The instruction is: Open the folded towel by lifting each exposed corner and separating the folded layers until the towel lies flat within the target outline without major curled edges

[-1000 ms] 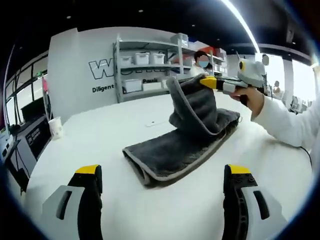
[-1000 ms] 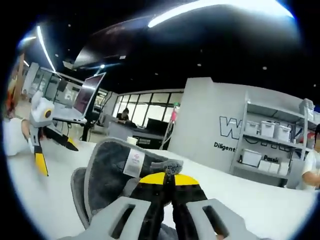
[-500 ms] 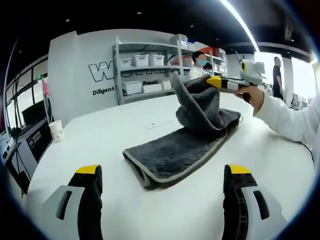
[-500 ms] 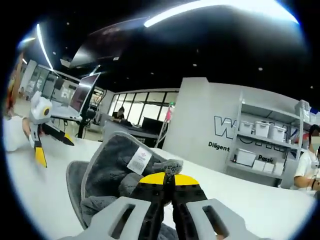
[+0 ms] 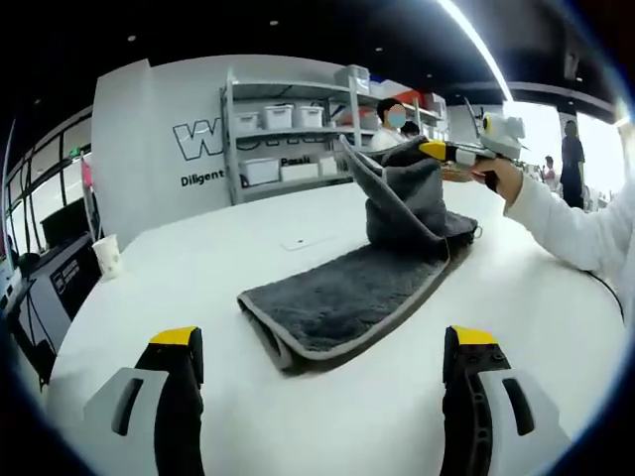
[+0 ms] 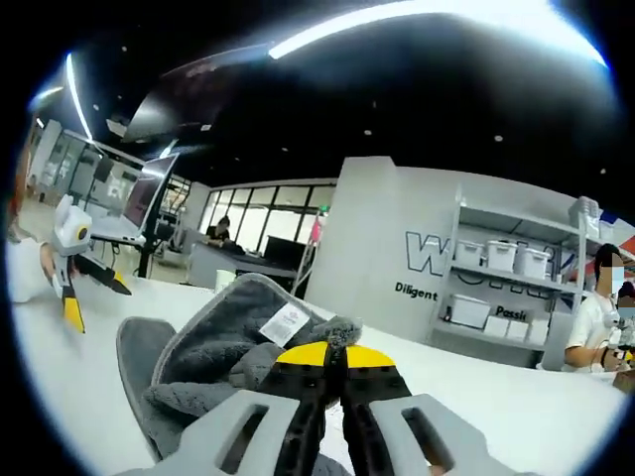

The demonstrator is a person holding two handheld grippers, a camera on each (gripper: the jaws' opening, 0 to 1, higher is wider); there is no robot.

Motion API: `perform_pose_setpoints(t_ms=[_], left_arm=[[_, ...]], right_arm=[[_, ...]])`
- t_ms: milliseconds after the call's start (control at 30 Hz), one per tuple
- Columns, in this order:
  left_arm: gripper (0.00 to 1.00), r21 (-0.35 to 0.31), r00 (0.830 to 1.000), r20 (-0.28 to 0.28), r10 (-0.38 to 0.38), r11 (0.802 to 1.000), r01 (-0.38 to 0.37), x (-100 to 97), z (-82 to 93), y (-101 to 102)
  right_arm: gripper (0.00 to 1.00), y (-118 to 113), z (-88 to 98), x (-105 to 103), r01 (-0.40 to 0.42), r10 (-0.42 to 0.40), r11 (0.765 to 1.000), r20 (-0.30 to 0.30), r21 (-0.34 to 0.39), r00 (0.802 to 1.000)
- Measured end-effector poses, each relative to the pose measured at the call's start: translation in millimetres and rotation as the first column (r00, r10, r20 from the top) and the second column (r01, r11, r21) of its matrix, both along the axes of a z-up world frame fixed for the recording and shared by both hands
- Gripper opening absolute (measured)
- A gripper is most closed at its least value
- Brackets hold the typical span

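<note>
A dark grey towel (image 5: 337, 297) lies partly folded on the white table (image 5: 198, 288). Its far end is pulled up into a peak. My right gripper (image 5: 437, 151) holds that raised corner, shut on it, at the upper right of the left gripper view. In the right gripper view the yellow-tipped jaws (image 6: 328, 359) are closed on the towel's edge (image 6: 238, 342), and a white label (image 6: 284, 322) shows beside them. My left gripper (image 5: 322, 342) hovers open above the near table, short of the towel's folded near end. The left gripper (image 6: 71, 288) also appears far left in the right gripper view.
A paper cup (image 5: 106, 256) stands at the table's far left edge. Shelves with white bins (image 5: 288, 129) line the back wall. A person (image 5: 389, 124) is by the shelves. A sleeve (image 5: 566, 228) reaches in from the right.
My right gripper has carried the towel's corner farther away and to the right, stretching more of the towel flat along the table. The left gripper stays open in place.
</note>
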State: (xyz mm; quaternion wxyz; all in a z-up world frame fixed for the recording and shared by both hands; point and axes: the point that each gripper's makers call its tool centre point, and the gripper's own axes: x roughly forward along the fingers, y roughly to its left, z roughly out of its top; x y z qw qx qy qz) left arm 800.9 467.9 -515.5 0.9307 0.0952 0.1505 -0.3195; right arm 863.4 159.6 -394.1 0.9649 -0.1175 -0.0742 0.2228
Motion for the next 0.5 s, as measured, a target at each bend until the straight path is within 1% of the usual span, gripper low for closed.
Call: perform_pose_setpoints(t_ms=[367, 500], left_arm=[[0.99, -0.020, 1.000, 0.016, 0.007, 1.000, -0.007, -0.6, 1.4, 1], [0.98, -0.025, 1.000, 0.012, 0.002, 1.000, -0.001, -0.3, -0.4, -1]], right_arm=[[0.00, -26, 4.9, 0, 0.038, -0.039, 0.999, 0.012, 0.008, 0.999], [0.00, -36, 5.1, 1, 0.052, -0.052, 0.999, 0.013, 0.008, 0.999]])
